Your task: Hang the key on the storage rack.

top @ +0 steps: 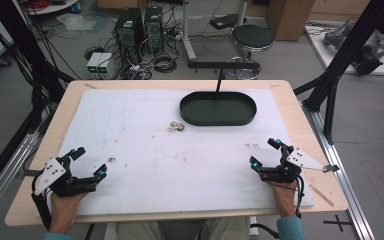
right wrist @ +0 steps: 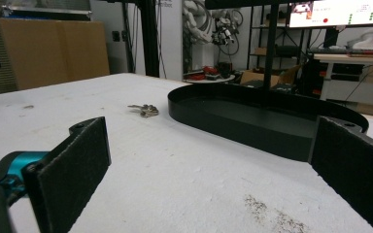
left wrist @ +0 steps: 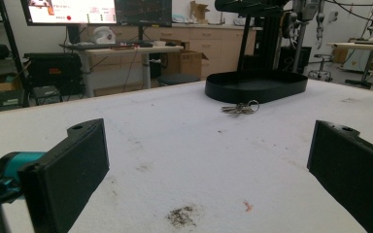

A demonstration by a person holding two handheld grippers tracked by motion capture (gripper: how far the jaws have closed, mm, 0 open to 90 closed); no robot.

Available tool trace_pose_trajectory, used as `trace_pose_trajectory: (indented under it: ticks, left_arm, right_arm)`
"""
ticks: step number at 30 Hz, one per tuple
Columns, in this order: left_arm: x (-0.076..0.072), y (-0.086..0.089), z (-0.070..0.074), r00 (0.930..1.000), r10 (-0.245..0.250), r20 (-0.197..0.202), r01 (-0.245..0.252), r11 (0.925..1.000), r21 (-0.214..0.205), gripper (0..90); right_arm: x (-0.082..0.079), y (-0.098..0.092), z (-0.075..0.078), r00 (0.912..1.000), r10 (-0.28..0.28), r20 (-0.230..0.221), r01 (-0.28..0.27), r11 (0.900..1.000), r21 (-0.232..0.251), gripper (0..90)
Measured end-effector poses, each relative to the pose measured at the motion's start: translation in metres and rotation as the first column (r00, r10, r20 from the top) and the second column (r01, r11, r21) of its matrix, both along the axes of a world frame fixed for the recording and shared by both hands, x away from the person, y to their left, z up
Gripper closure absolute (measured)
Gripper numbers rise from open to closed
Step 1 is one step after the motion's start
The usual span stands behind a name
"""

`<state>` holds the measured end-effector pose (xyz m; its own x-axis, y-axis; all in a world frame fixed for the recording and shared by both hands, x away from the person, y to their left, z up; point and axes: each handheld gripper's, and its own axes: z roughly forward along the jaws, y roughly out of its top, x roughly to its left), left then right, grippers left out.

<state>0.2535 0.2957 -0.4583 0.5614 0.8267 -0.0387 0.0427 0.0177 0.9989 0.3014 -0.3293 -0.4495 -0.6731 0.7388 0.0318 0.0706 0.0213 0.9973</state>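
Even, diffuse room light fills the high view; the white sheet on the desk is the brightest area, slightly washed, and shadows are soft and faint. The dark tray at upper centre shows almost no interior detail. The picture is a little soft and grainy, with straight edges bowing mildly toward the frame corners. In the left gripper view, monitors at upper left glare to near white, and the near black claw pads at the bottom blur. In the right gripper view, a screen at upper right blows out likewise.
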Motion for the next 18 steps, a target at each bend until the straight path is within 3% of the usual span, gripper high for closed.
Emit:
trace_pose_trajectory:
  ticks: [18]
  left_arm:
    - [0.0001, 0.0000, 0.0001, 1.0000, 0.000, -0.001, 0.000, 1.0000, 0.000, 1.7]
  right_arm:
    - [0.0000, 0.0005, 0.0002, 1.0000, -0.005, 0.007, 0.005, 1.0000, -0.008, 0.6]
